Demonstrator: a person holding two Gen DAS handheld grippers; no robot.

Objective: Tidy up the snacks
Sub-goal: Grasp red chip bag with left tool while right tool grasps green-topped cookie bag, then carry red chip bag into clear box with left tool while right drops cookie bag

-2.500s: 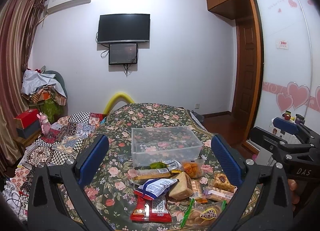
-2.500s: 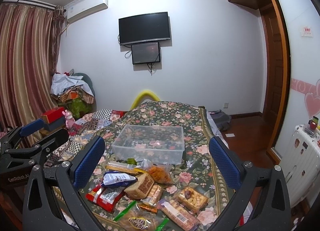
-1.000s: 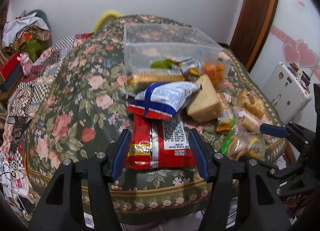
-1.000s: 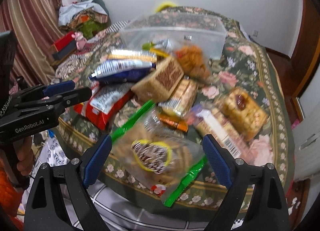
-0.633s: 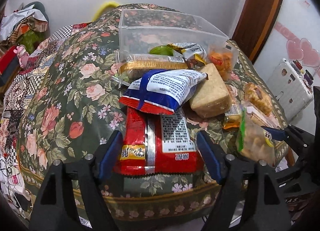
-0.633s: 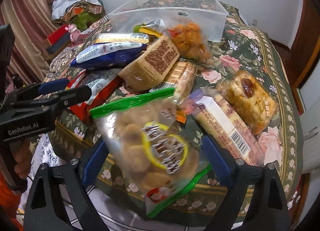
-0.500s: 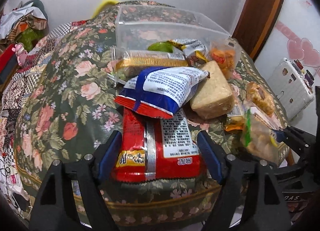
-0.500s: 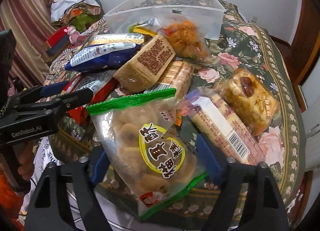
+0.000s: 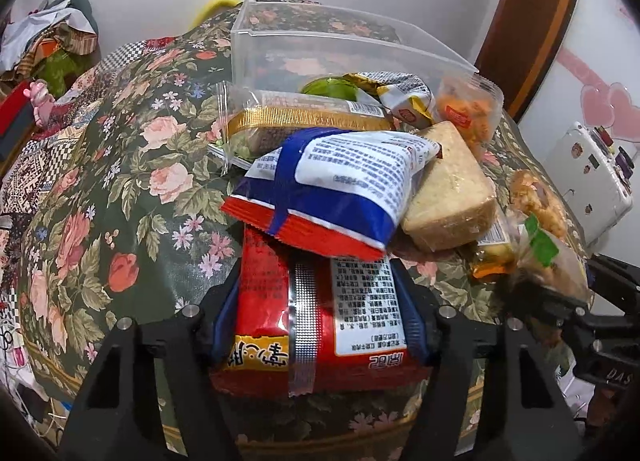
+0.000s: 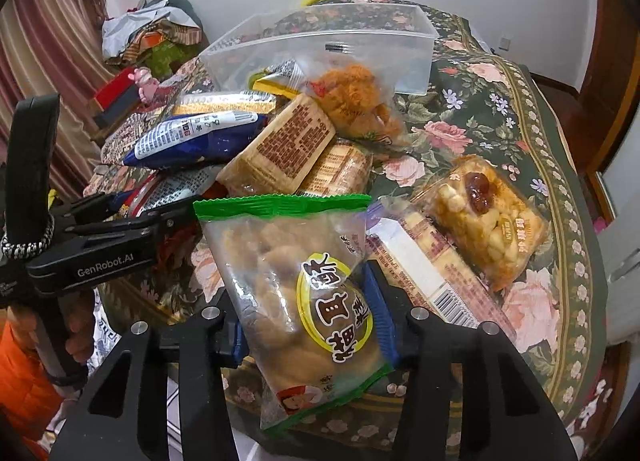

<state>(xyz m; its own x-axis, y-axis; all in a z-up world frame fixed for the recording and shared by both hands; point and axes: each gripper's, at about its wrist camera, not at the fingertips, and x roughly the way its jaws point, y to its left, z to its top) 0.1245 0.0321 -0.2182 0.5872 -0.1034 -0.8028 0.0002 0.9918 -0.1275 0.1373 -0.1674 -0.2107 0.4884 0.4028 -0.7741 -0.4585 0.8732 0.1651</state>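
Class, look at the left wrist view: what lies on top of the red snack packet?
A blue-and-white snack bag rests across the far end of the red packet, hiding that end. The left tongs clamp its near end.

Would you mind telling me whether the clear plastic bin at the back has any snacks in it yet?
Apparently empty: through the clear plastic bin only the floral cloth shows; the snacks pile up outside its near wall.

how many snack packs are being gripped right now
2: the left gripper is clamped on the red snack pack at the table's near edge, and the right gripper on the green-edged clear bag.
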